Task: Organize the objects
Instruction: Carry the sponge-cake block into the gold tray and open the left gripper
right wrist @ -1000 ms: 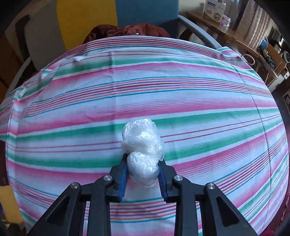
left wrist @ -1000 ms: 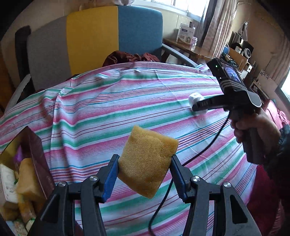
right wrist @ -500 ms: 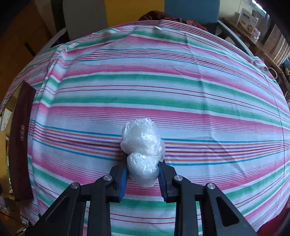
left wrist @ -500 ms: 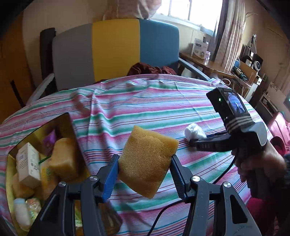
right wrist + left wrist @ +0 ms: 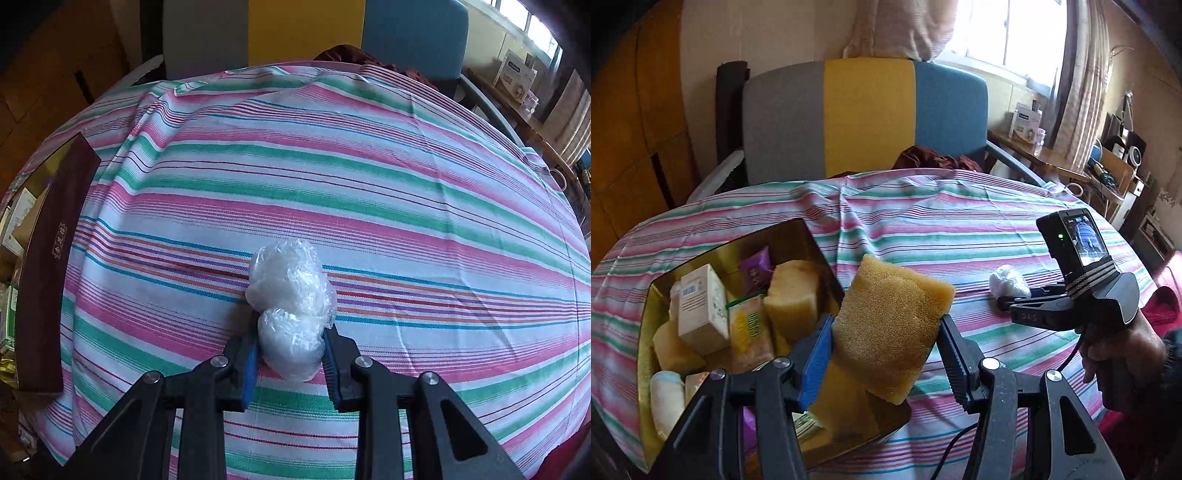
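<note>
Sponge (image 5: 892, 326) above crowded box (image 5: 798, 236)

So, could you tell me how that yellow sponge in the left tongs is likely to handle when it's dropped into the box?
The yellow sponge looks porous, so it's probably light and squashy. Held by the left tongs, it keeps its blocky shape, so it's likely springy rather than floppy. It should land softly in the box without rolling.

Two black two-finger grippers (image 5: 886, 328) (image 5: 290, 345), one clear plastic-wrapped white bundle (image 5: 291, 299), one gold-lined open box (image 5: 809, 236), one multicoloured chair (image 5: 864, 114), and three yellow foam sponges (image 5: 890, 325) (image 5: 792, 295) (image 5: 674, 347) that I can make out.
</note>
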Motion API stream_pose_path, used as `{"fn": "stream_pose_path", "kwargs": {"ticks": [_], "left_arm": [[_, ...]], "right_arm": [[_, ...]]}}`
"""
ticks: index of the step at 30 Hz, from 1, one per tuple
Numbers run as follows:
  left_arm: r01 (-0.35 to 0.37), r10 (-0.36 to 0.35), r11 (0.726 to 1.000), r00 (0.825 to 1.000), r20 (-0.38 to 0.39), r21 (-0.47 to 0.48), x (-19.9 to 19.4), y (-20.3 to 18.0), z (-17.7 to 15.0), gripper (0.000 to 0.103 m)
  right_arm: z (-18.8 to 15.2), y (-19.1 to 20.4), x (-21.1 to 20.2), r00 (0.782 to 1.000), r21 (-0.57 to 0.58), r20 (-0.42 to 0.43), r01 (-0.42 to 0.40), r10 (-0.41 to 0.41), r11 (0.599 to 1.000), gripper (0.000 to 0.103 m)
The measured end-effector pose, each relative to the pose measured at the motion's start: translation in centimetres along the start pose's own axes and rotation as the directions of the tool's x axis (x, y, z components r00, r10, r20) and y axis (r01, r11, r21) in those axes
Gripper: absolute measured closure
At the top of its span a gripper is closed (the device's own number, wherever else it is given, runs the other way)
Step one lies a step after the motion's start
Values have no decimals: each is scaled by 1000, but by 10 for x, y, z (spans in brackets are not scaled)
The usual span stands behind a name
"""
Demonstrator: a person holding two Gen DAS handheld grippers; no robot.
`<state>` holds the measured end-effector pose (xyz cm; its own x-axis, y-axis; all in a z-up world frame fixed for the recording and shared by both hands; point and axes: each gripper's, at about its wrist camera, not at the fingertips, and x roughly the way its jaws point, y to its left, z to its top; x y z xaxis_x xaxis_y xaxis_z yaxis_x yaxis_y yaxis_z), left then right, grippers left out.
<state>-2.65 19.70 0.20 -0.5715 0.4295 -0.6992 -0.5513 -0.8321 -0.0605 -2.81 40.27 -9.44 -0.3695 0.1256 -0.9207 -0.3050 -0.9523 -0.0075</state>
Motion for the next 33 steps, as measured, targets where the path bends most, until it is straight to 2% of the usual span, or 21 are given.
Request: {"fn": "stream_pose_path", "kwargs": {"ticks": [11,16,20,27,30,33], "left_arm": [[-31,30,998,1000,-9,-57,-8,31,-17,46],[-25,22,988,1000,-21,-150,-14,63,-25,46],[-55,53,968,998,-13,-245,-28,104,-34,46],[-140,144,909,989,-21,-393,-52,173,-62,46],[-129,124,893,992,-39,-432,-51,182,-73,47],[-109,99,892,994,-46,-439,-46,181,-75,47]], "right_arm": [[-1,1,1,1000,-9,14,20,-20,1000,74],[-1,1,3,1000,-21,18,26,-26,999,74],[-2,2,3,999,-36,21,38,-37,999,74],[-3,4,3,998,-54,24,53,-52,997,74],[-3,4,4,998,-54,24,54,-53,997,74],[-2,4,4,998,-55,24,54,-53,997,74]]}}
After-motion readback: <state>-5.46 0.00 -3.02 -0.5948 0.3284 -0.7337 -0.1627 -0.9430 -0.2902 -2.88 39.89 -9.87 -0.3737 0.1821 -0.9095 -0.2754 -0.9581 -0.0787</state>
